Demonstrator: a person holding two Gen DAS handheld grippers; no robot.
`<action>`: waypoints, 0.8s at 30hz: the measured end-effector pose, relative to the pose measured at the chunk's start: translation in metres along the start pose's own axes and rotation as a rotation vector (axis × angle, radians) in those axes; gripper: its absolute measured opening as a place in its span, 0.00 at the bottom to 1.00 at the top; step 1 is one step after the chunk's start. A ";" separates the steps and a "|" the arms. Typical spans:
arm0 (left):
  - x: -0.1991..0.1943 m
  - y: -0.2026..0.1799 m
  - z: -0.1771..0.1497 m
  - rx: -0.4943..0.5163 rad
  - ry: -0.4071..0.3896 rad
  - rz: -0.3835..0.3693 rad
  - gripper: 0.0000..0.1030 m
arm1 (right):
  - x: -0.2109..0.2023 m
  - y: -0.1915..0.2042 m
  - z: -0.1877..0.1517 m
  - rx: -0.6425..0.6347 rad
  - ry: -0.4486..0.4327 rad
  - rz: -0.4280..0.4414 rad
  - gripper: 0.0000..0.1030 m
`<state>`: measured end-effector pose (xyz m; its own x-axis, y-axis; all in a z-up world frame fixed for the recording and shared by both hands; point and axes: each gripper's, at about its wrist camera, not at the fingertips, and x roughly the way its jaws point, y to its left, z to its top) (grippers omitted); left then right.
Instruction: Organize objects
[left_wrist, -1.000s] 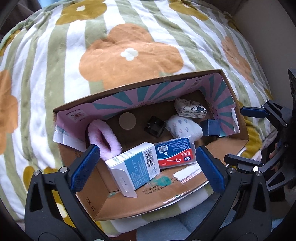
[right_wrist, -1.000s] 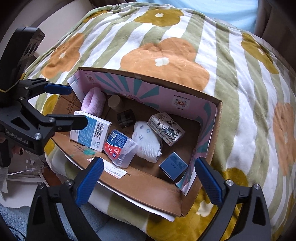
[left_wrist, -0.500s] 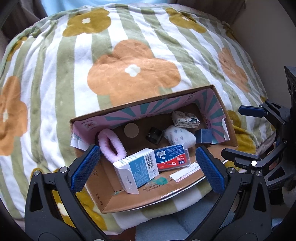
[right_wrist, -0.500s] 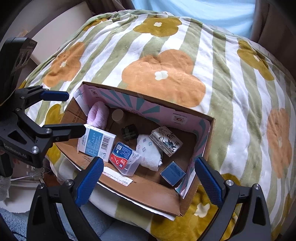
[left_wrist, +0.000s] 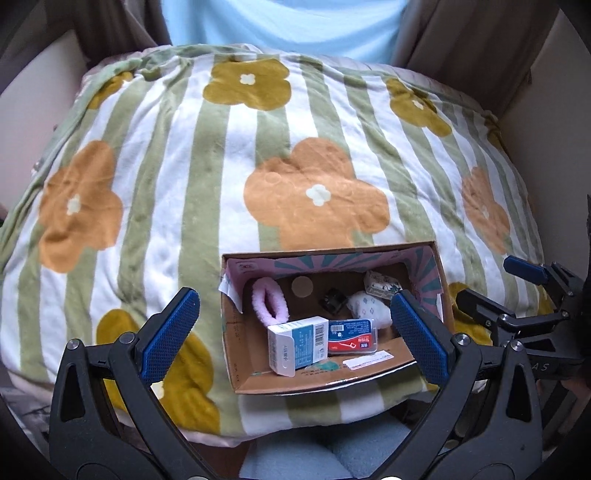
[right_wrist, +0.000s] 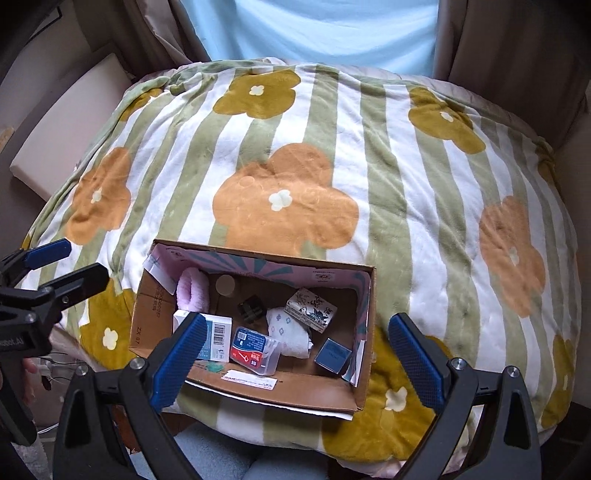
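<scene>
Your cardboard box (left_wrist: 332, 386) sat at the near edge of the bed, on the flowered blanket (left_wrist: 221, 177), with your left gripper (left_wrist: 295, 332) hanging above and in front of it. Seen from the left wrist, the box lay mostly between the jaws and shifted toward the right one. Your right gripper (right_wrist: 295, 354) hovered likewise over the box's near wall, its left jaw covering part of the white and blue carton (right_wrist: 218, 334).

Inside the box, the pink fluffy scrunchie (left_wrist: 269, 304) lay at the left, against the printed back wall. The carton (left_wrist: 297, 345) stood tilted in the front, just beside the floss-pick case (left_wrist: 352, 338). A small black object (left_wrist: 334, 300) sat mid-floor, with the white patterned cloth (right_wrist: 290, 330) next to it and a printed packet (right_wrist: 310, 308) touching the cloth's far side. A dark blue box (right_wrist: 332, 356) stood in the right front corner.

The blanket beyond the box lay wide and bare to the far edge; the bed's near edge dropped off right below the box's front flap.

Both pairs of jaws stood spread wide, grasping nothing and touching nothing.
</scene>
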<state>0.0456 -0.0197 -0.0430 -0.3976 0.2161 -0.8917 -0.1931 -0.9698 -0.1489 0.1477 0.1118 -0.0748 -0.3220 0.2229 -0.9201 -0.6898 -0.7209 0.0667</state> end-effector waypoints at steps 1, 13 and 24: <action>-0.004 0.001 0.000 -0.001 -0.009 0.006 1.00 | -0.001 0.001 0.000 0.007 -0.006 -0.006 0.95; -0.005 0.001 0.002 0.006 -0.036 0.010 1.00 | -0.007 0.003 0.008 0.075 -0.047 -0.047 0.95; -0.002 -0.001 0.007 0.007 -0.042 0.003 1.00 | -0.010 -0.003 0.015 0.098 -0.056 -0.070 0.95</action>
<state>0.0401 -0.0180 -0.0379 -0.4352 0.2174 -0.8737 -0.1978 -0.9698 -0.1428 0.1429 0.1216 -0.0598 -0.3044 0.3086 -0.9012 -0.7708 -0.6356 0.0427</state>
